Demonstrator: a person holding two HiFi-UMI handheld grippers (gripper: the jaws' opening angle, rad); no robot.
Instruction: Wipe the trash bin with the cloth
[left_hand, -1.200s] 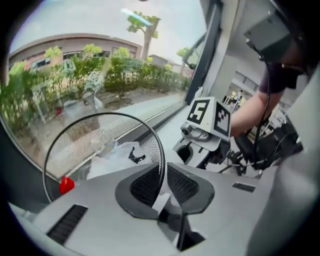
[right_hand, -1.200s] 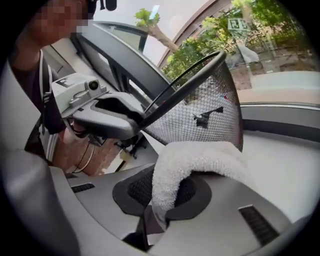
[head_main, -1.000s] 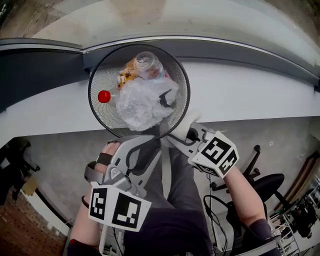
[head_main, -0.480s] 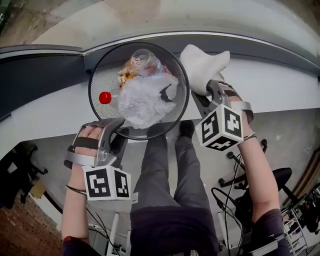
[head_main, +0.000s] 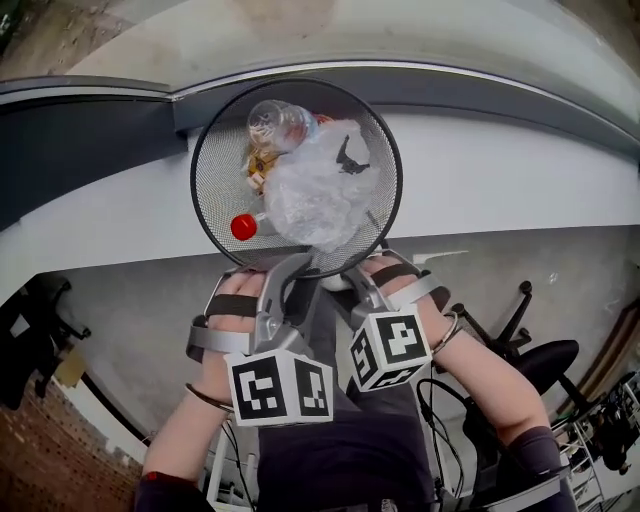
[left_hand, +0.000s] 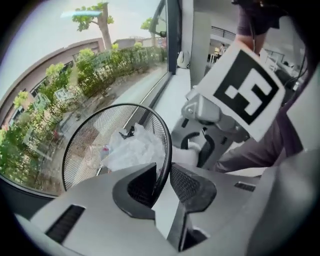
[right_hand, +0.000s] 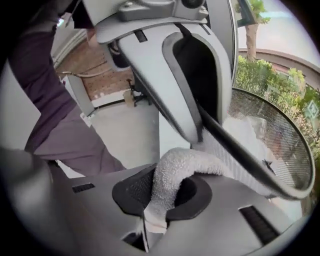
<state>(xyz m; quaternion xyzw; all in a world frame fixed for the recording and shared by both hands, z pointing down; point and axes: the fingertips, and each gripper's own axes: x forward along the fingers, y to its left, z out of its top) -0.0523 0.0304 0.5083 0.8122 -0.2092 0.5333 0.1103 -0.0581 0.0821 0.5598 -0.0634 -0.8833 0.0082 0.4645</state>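
**Wiping step, at the near rim.** The bin (head_main: 205, 190) is seen at upper centre of the head view, tipped toward the camera. Its rim is pinched in the left gripper (left_hand: 163, 181), whose jaws have just been closing to a narrow gap. The cloth (right_hand: 176, 165) is clamped in the right gripper (right_hand: 165, 195) and laid against the bin just under the rim. Next, a stroke along the wall is judged to be called for, with the bin held steady.

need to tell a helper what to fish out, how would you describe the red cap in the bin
Find the round black mesh trash bin mid-picture in the head view, holding a crumpled clear plastic bag and a clear bottle. At its lower left, against the mesh beside the bag, sits a small round cap, the only red thing there.
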